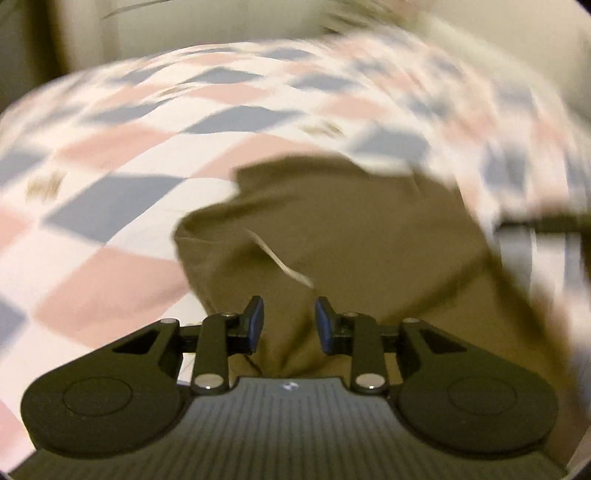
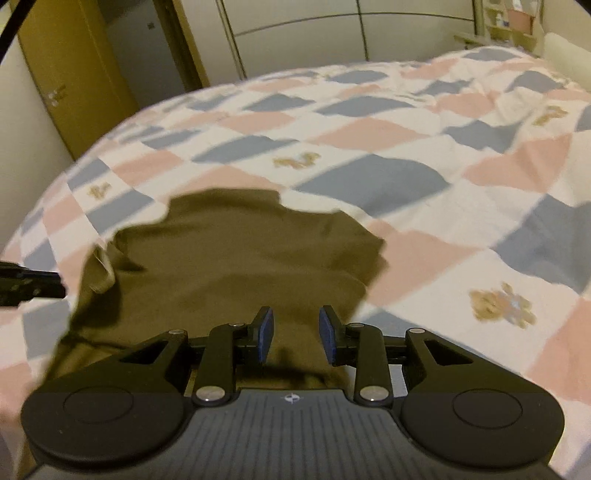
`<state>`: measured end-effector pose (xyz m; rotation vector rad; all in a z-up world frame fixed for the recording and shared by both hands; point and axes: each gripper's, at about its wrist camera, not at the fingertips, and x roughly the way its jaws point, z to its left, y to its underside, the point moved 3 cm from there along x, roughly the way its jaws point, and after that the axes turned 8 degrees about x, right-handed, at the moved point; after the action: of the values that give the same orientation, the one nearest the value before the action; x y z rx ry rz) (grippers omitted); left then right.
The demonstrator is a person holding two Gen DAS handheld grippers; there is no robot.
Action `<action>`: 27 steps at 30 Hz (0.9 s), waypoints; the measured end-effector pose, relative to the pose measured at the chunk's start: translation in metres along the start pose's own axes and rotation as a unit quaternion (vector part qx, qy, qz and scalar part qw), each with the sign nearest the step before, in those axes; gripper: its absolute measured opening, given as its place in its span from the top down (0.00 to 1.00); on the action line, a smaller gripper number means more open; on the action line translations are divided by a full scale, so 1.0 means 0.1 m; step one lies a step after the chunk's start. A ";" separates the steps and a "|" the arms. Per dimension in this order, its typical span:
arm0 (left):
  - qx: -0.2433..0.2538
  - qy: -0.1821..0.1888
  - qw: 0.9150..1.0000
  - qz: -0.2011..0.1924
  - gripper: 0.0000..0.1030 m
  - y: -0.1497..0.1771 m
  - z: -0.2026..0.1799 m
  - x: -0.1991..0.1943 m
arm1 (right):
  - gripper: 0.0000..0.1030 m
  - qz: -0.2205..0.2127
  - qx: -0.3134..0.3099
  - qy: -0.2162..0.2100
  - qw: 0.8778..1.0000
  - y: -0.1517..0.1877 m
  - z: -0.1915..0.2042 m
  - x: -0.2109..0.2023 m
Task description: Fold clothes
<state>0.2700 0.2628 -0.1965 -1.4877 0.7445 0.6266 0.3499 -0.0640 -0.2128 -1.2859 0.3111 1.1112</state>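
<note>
An olive-green garment [image 1: 332, 236] lies rumpled on the checked bedspread, with a pale drawstring or tag [image 1: 280, 262] showing on it. My left gripper [image 1: 289, 325] hangs over its near part, fingers apart and open, with cloth showing in the gap below. The left wrist view is blurred by motion. In the right wrist view the same garment [image 2: 236, 266] spreads ahead, and my right gripper [image 2: 296, 334] is open above its near right edge. A dark piece of the left gripper [image 2: 29, 288] shows at the far left, beside the garment's folded edge.
The bedspread [image 2: 424, 177] has pink, blue and white checks with small bear prints and covers the whole bed. Beyond it stand a yellow-brown door [image 2: 66, 74] and a pale wall or wardrobe front [image 2: 303, 37]. A shelf with items [image 2: 513, 22] sits at the far right.
</note>
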 end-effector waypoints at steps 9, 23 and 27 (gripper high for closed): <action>0.032 -0.029 0.998 0.041 0.76 0.11 0.02 0.82 | 0.69 0.048 0.007 -0.002 0.999 0.13 0.00 0.37; 0.072 -0.021 0.995 0.069 0.76 -0.09 -0.11 0.56 | 0.69 0.006 -0.008 -0.025 1.000 -0.16 -0.04 0.44; 0.089 -0.048 0.991 0.090 0.76 -0.13 -0.14 0.80 | 0.67 0.004 -0.016 -0.021 1.000 -0.23 -0.08 0.59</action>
<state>0.3303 0.2429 -0.2488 -1.2277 0.8432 0.7438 0.4001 -0.0400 -0.2449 -1.2881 0.2683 1.1536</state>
